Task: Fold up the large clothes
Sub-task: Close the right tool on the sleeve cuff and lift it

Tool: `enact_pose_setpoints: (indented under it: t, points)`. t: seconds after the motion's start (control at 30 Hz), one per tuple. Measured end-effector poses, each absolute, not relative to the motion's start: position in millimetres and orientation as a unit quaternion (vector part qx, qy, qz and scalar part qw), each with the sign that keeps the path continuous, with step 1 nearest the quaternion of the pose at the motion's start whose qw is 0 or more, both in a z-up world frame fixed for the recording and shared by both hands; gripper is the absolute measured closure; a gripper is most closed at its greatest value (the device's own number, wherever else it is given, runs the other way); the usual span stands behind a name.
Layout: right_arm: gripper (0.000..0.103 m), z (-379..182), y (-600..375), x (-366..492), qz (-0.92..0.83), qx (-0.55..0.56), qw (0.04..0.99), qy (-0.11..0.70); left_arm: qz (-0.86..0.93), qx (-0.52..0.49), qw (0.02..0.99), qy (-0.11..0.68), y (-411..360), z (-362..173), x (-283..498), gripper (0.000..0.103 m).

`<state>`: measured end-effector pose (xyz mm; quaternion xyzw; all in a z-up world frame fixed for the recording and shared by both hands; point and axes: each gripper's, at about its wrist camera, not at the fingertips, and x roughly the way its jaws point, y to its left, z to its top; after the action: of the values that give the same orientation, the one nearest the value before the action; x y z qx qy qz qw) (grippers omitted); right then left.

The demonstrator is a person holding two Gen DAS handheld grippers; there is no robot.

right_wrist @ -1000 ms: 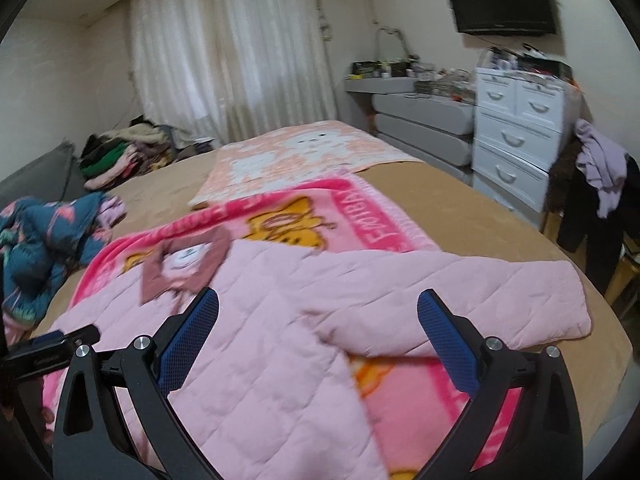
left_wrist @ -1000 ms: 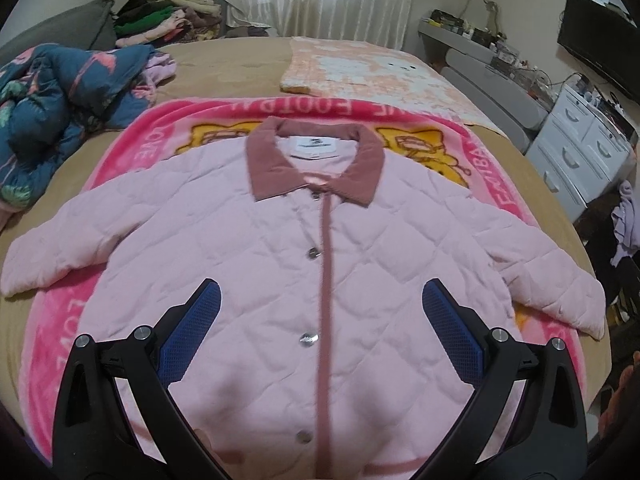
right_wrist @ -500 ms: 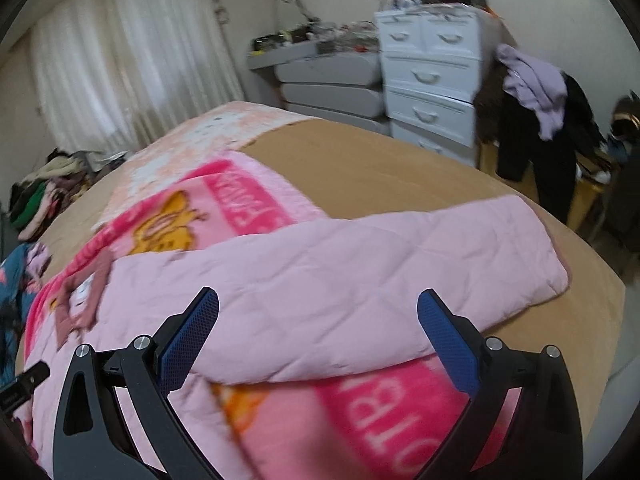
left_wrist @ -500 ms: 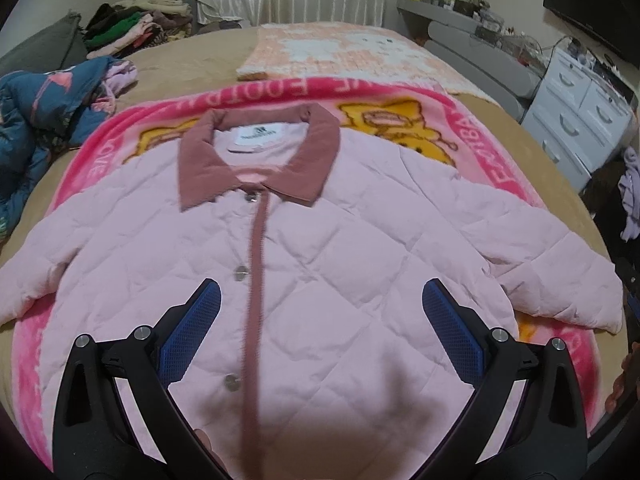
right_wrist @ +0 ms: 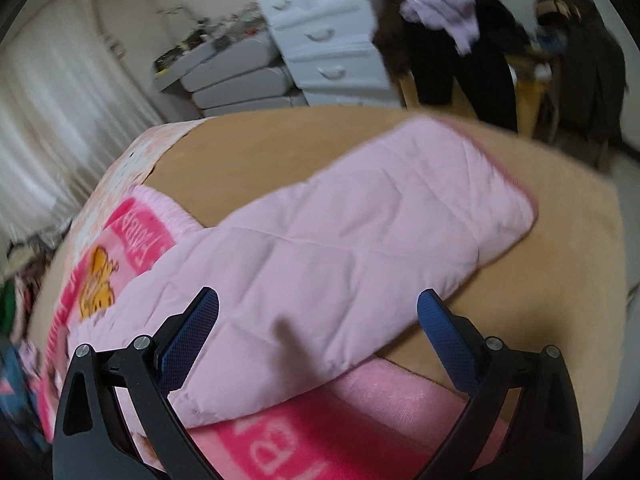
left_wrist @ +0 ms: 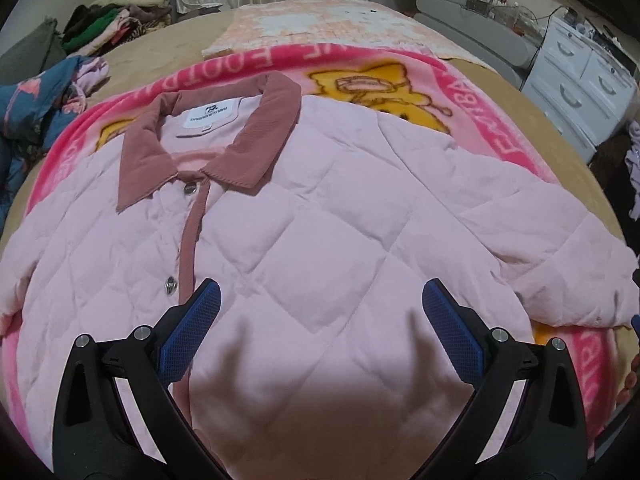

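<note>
Lying flat on a pink blanket [left_wrist: 500, 120] atop the bed [right_wrist: 280, 152], buttoned pink quilted jacket [left_wrist: 320, 220]; right sleeve [right_wrist: 360, 220] outstretched; left hand-held gripper [left_wrist: 320, 320] agape above the chest, right hand-held gripper [right_wrist: 316, 316] agape above the sleeve, both empty.

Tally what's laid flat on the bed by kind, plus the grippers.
Pink quilted jacket: 1
Blankets: 2, the pink cartoon blanket under the jacket and the peach blanket beyond it
Grippers: 2, left gripper and right gripper, both open and holding nothing
Total: 5
</note>
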<state>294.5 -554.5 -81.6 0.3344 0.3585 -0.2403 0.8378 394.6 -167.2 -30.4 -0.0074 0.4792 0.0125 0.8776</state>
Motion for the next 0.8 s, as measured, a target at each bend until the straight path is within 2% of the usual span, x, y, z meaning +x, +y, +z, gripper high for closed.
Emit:
enact_pose_setpoints:
  t: [0.27, 0.4, 0.43, 0.47, 0.53, 0.57, 0.6, 0.67, 0.8]
  points:
    - [0.004, -121.0, -583.9, 285.8, -0.266, 0.429, 0.786, 0.357, 0.028, -0.006, 0.873, 0.487, -155.4, -38.2, 409.6, 0.008]
    - [0.004, -136.2, -597.6, 284.9, -0.241, 0.491, 0.775, 0.318, 0.039, -0.011, 0.871, 0.490, -138.9, -38.4, 410.4, 0.008]
    - [0.012, -136.9, -599.3, 285.7, -0.233, 0.497, 0.777, 0.309, 0.040, -0.012, 0.869, 0.492, -134.3, -37.6, 409.7, 0.008]
    - [0.030, -138.3, -601.5, 286.4, -0.228, 0.502, 0.778, 0.301, 0.039, -0.011, 0.867, 0.497, -128.4, -35.6, 408.7, 0.008]
    - [0.045, -144.1, -608.5, 287.4, -0.229, 0.519, 0.769, 0.295, 0.042, -0.007, 0.867, 0.497, -119.7, -29.6, 407.1, 0.008]
    - [0.057, -144.3, -611.7, 286.8, -0.223, 0.526, 0.769, 0.287, 0.042, -0.001, 0.868, 0.495, -113.9, -23.3, 405.6, 0.008]
    - [0.063, -143.2, -614.2, 287.4, -0.216, 0.531, 0.769, 0.282, 0.043, 0.004, 0.870, 0.491, -110.3, -18.9, 404.9, 0.008]
    - [0.080, -127.1, -612.4, 292.9, -0.199, 0.516, 0.786, 0.277, 0.047, 0.011, 0.875, 0.481, -100.5, -4.9, 401.7, 0.008]
    - [0.085, -67.6, -591.2, 305.7, -0.159, 0.450, 0.841, 0.255, 0.037, -0.007, 0.880, 0.473, -82.2, 17.7, 398.6, 0.008]
